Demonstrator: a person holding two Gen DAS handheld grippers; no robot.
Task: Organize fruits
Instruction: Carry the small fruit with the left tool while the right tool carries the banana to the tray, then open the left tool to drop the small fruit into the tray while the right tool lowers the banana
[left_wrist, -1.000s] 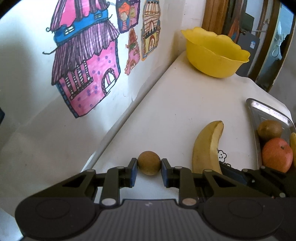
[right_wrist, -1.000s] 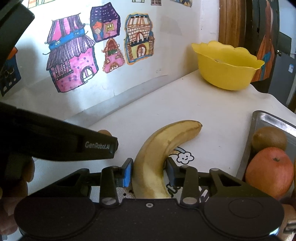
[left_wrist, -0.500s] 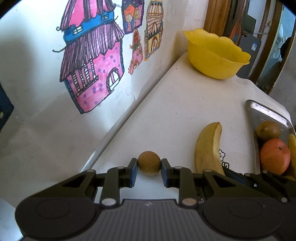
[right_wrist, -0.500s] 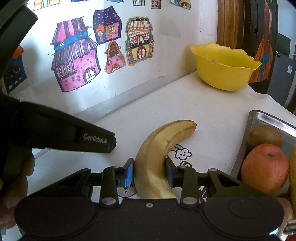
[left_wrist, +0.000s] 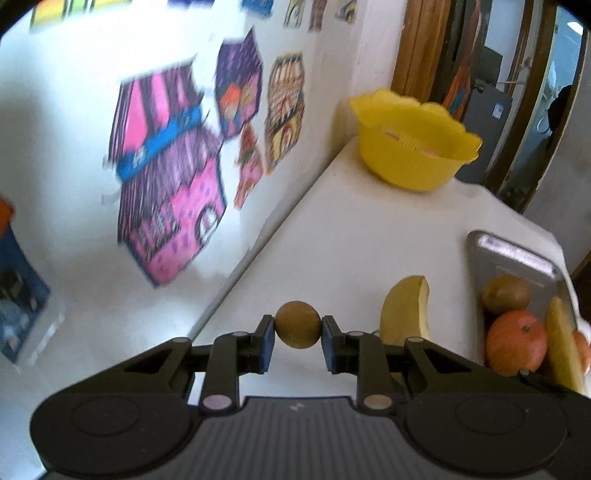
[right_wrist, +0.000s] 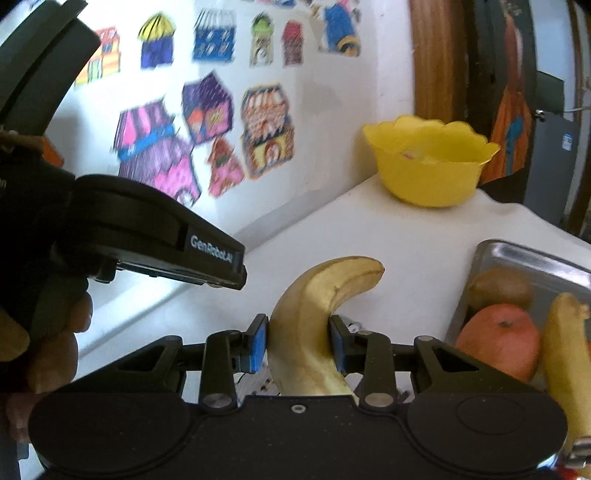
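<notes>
a: so, where's the kiwi (left_wrist: 297, 329)?
b: pinched between the blue pads of the left gripper (left_wrist: 297, 338), closed narrow on it, and it looks held clear of the white table (left_wrist: 354, 240).
a: and the right gripper (right_wrist: 298, 341)?
b: clamped across the middle of a banana (right_wrist: 314, 317), tip pointing far and right.
a: the tray (right_wrist: 532, 258)?
b: near right, holding another kiwi (right_wrist: 498, 288), an orange (right_wrist: 498, 341) and a second banana (right_wrist: 565, 369).
a: anything further off?
b: a yellow bowl (right_wrist: 430, 162) at the far end, by the wall.
</notes>
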